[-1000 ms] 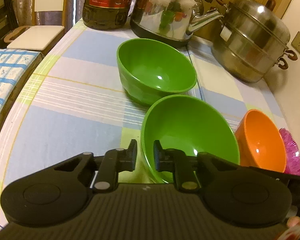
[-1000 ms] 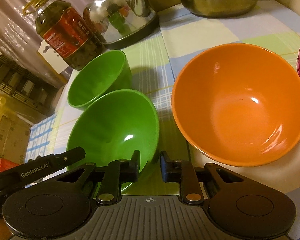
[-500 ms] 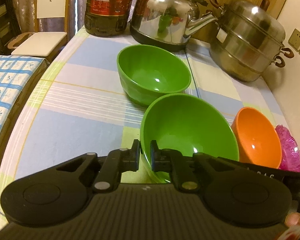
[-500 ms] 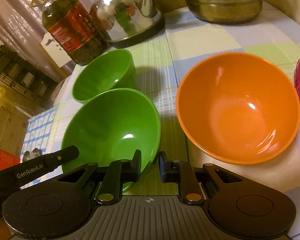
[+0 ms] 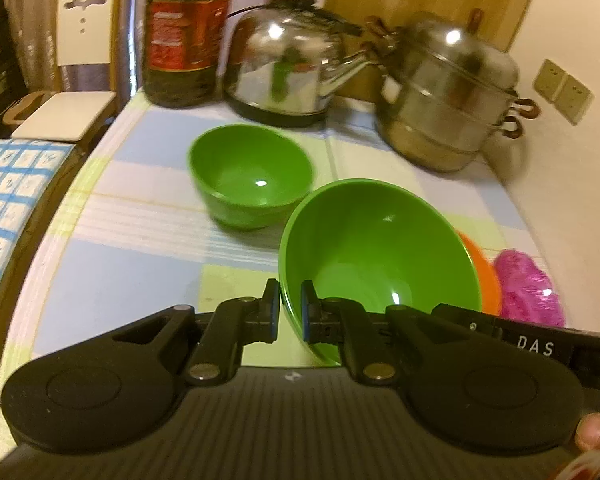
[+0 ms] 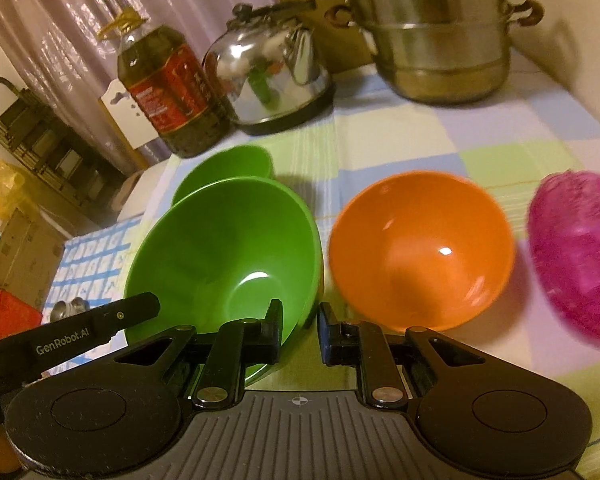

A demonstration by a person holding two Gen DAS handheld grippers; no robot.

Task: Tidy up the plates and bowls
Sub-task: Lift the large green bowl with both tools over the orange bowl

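My left gripper (image 5: 289,309) is shut on the rim of the large green bowl (image 5: 376,252) and holds it tilted above the checked tablecloth (image 5: 112,272). The same bowl shows in the right wrist view (image 6: 228,256), lifted, partly covering the small green bowl (image 6: 228,168). That small green bowl (image 5: 252,176) stands on the cloth farther back. The orange bowl (image 6: 420,248) stands right of the held bowl; only its edge (image 5: 485,276) shows in the left view. My right gripper (image 6: 299,330) is open and empty, just behind the gap between the two bowls.
A steel kettle (image 5: 292,68), an oil bottle (image 5: 188,32) and a stacked steamer pot (image 5: 448,96) line the back of the table. A pink textured dish (image 6: 580,256) lies at the right. A chair (image 5: 72,80) stands past the left table edge.
My left gripper has closed on the large green bowl's rim and lifted it up off the cloth. Both cameras have risen and pulled back. My right gripper's jaws have opened a little wider.
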